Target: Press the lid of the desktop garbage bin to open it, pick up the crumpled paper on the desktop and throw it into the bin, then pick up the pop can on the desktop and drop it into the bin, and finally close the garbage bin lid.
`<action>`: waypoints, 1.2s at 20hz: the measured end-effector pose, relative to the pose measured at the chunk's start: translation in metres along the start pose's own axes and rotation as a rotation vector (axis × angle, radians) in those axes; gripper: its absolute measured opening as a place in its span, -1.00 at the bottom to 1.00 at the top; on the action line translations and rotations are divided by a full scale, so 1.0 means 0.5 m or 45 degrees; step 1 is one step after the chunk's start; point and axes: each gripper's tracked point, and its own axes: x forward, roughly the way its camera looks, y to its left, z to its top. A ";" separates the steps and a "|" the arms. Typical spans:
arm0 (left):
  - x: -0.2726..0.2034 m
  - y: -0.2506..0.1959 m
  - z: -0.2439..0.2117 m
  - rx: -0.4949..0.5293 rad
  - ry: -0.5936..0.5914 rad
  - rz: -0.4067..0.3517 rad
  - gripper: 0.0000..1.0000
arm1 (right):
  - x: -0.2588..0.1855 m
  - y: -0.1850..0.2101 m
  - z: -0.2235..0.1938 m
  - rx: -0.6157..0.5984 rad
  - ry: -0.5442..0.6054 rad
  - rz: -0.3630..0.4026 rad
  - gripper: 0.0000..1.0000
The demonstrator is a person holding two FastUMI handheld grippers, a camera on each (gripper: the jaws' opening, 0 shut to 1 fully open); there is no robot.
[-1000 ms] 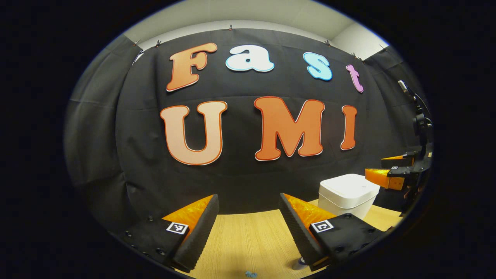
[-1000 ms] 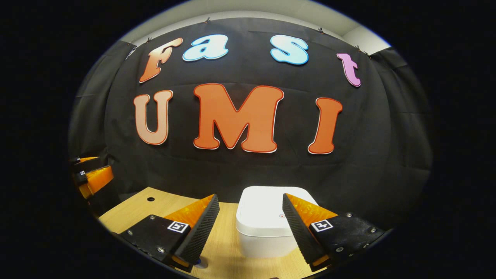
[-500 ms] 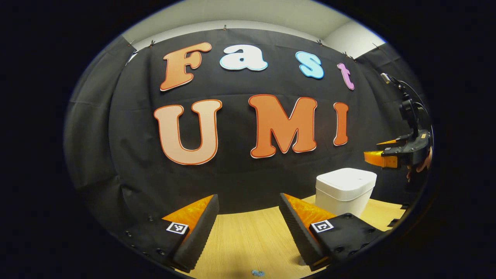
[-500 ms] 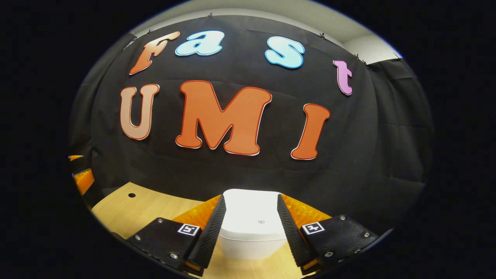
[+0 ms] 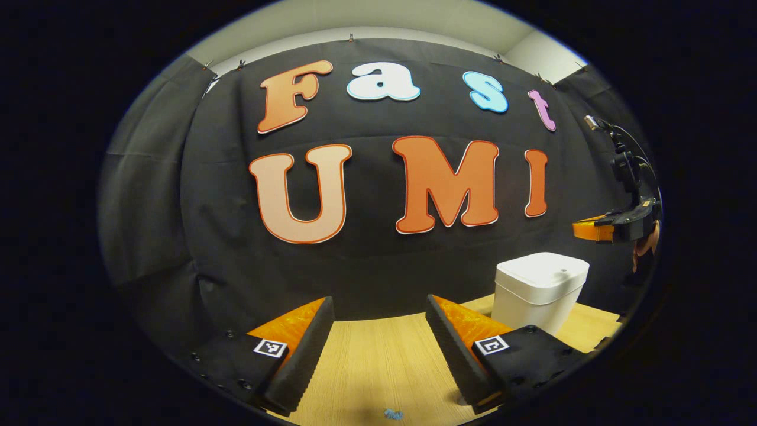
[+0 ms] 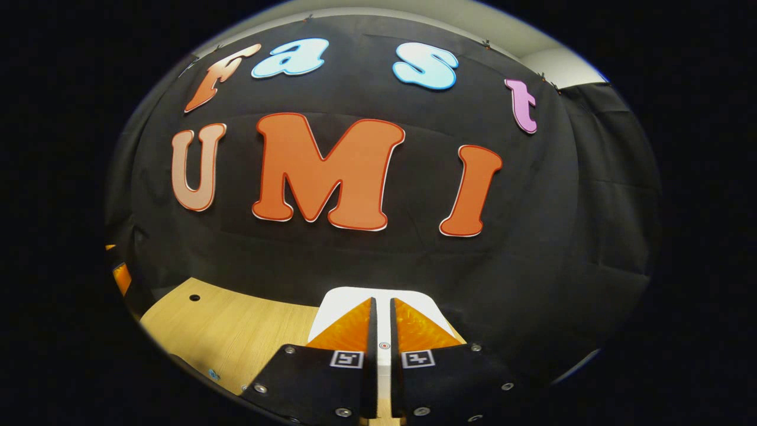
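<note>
A white, rounded plastic desktop bin (image 6: 378, 302), lid down, sits on the light wooden desk (image 5: 378, 361). The right gripper (image 6: 378, 313), fingers closed together and empty, hovers just above it, bin at twelve o'clock. The left gripper (image 5: 378, 331) stands open, farther off, bin at two o'clock.

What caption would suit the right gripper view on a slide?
Right gripper, fingers nearly closed with nothing between them, poised above the closed white bin lid on the wooden desktop.

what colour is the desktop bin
White plastic desktop garbage bin, lid included; clearest in the left gripper view.
</note>
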 end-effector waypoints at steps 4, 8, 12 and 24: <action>0.009 -0.015 -0.007 0.004 0.026 0.020 0.99 | 0.032 -0.007 -0.015 0.025 0.023 0.030 -0.97; 0.016 -0.030 -0.010 0.020 0.038 0.025 0.98 | 0.059 -0.017 -0.034 0.034 0.055 0.033 -0.98; 0.022 -0.034 -0.014 0.032 0.056 0.042 0.99 | 0.081 -0.013 -0.070 0.045 0.115 0.056 -0.99; 0.015 -0.045 -0.019 0.048 0.088 0.050 0.99 | 0.082 0.015 -0.168 0.067 0.264 0.121 -0.99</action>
